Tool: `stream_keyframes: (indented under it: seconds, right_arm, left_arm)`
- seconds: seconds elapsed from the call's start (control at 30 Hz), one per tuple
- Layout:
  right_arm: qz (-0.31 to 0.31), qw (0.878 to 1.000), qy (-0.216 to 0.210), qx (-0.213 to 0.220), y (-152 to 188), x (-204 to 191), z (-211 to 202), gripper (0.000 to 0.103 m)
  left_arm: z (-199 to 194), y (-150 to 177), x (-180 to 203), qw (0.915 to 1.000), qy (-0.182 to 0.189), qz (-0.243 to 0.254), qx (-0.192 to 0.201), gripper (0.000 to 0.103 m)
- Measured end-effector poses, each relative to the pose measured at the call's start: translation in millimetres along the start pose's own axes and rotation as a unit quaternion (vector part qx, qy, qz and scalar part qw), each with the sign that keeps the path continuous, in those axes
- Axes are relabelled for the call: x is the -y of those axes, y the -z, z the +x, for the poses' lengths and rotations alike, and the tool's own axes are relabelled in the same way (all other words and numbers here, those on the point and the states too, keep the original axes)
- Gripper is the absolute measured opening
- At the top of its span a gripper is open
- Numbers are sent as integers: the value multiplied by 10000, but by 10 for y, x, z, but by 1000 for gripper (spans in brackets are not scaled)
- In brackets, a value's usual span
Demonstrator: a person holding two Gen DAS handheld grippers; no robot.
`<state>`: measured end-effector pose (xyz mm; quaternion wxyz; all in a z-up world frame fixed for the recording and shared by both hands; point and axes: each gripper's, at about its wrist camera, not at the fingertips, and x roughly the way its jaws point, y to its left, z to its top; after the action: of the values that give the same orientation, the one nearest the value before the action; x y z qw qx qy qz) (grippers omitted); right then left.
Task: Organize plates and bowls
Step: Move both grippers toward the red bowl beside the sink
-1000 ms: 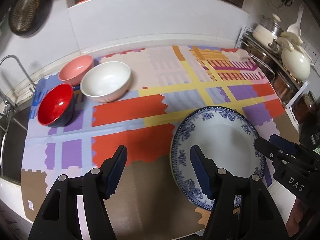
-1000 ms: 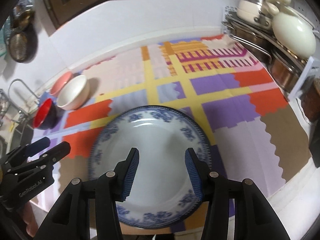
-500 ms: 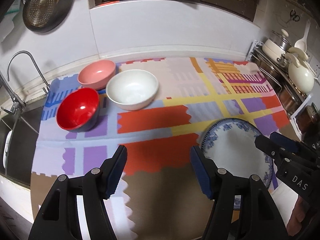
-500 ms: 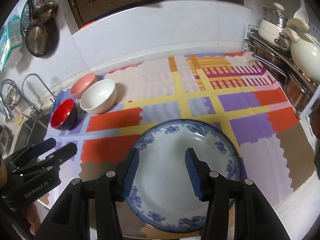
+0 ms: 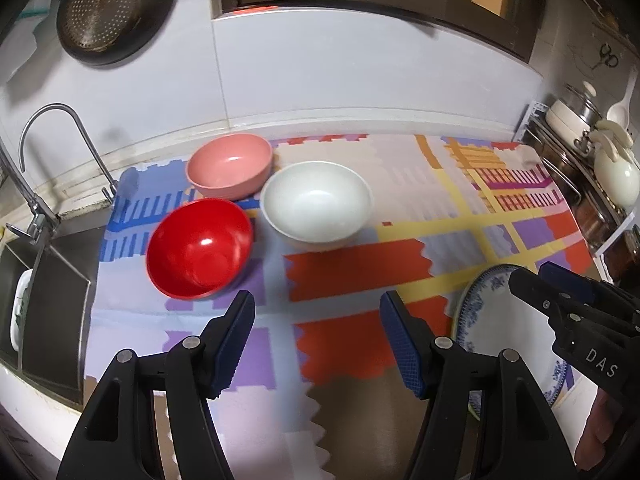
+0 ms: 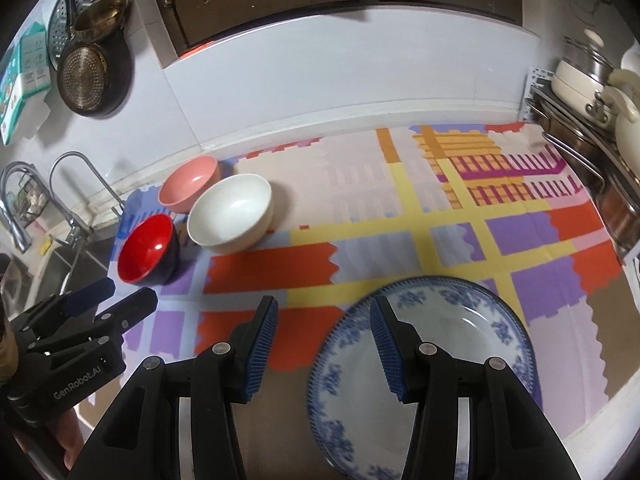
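Three bowls stand close together at the back left of the patterned cloth [image 5: 360,264]: a pink bowl [image 5: 230,166] [image 6: 188,184], a white bowl [image 5: 316,204] [image 6: 230,212] and a red bowl [image 5: 200,248] [image 6: 146,250] with a dark outside. A blue-and-white plate [image 5: 492,320] [image 6: 460,340] lies flat near the front right. My left gripper [image 5: 316,320] [image 6: 116,296] hovers open over bare cloth, in front of the red and white bowls. My right gripper [image 6: 324,316] [image 5: 560,296] is open too, above the plate's left rim, and grips nothing.
A sink [image 5: 52,280] with a curved faucet [image 5: 40,140] borders the cloth on the left. On the right stands a metal rack [image 6: 580,160] holding pots and a cream kettle [image 5: 616,176]. A strainer pan [image 5: 100,4] hangs on the back wall. The counter's front edge lies just beneath the grippers.
Both grippers have drawn back and leftward from the plate, which now sits at the right of each view. The bowls have come nearer the centre of the views. Neither gripper's opening has changed.
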<state>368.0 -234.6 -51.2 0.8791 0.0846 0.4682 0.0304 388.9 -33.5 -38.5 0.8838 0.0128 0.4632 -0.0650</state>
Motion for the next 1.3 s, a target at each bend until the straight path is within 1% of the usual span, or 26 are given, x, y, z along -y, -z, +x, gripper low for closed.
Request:
stream_keyframes:
  seconds: [0.37, 0.6, 0.83, 1.07, 1.3]
  right_arm:
    - [-136, 9999, -78, -9, -193, -436, 209, 49]
    - [-212, 9996, -160, -32, -224, -692, 312, 49]
    - [-315, 9991, -266, -63, -220, -976, 430, 49]
    - [-449, 9981, -419, -67, -231, -1232, 563, 49]
    - [-603, 9967, -524, -125, -240, -1454, 739, 49]
  left_arm:
    - [56, -120, -475, 9999, -32, -140, 48, 64]
    - [68, -125, -765, 9997, -113, -199, 96, 64]
    - [75, -103, -1051, 9992, -273, -281, 127, 64]
    - [140, -81, -1312, 9986, -392, -359, 59, 64]
    - [286, -101, -1521, 9976, -573, -374, -55, 64]
